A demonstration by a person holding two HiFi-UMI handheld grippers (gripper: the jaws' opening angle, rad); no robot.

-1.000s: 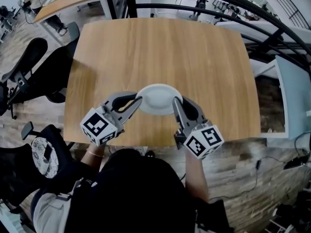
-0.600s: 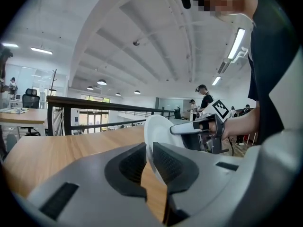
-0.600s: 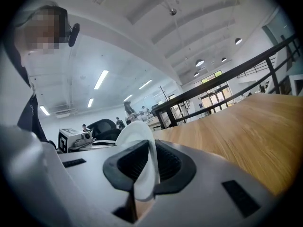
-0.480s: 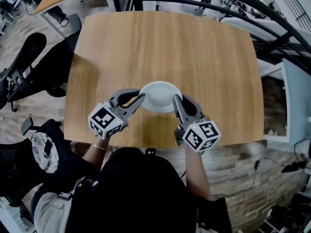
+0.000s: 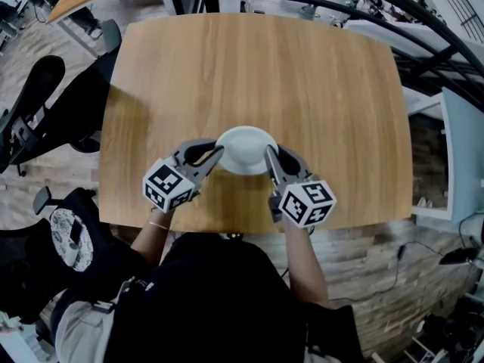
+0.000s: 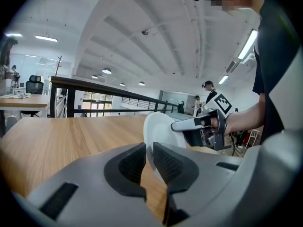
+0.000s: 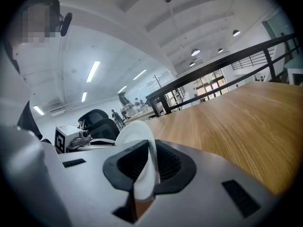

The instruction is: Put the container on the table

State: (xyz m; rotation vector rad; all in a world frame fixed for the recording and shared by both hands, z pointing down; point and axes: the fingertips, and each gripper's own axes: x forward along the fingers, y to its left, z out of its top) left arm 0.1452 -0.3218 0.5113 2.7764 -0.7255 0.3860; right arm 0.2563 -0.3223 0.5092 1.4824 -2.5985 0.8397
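Head view puts the wooden counter [image 5: 302,89] beneath everything, with the white container [image 5: 246,148] over its near half, in front of you. Your left tongs [image 5: 218,152] and right tongs [image 5: 268,152] each pinch its thin rim from opposite sides. Whether its base touches the wood, I can't tell. Judge the placing unfinished: lower it, then let both sides go.

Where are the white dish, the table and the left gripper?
white dish [image 5: 246,150]: head view, its middle.
table [image 5: 302,74]: head view, bare wood top.
left gripper [image 6: 149,152]: left gripper view, between its fingertips.
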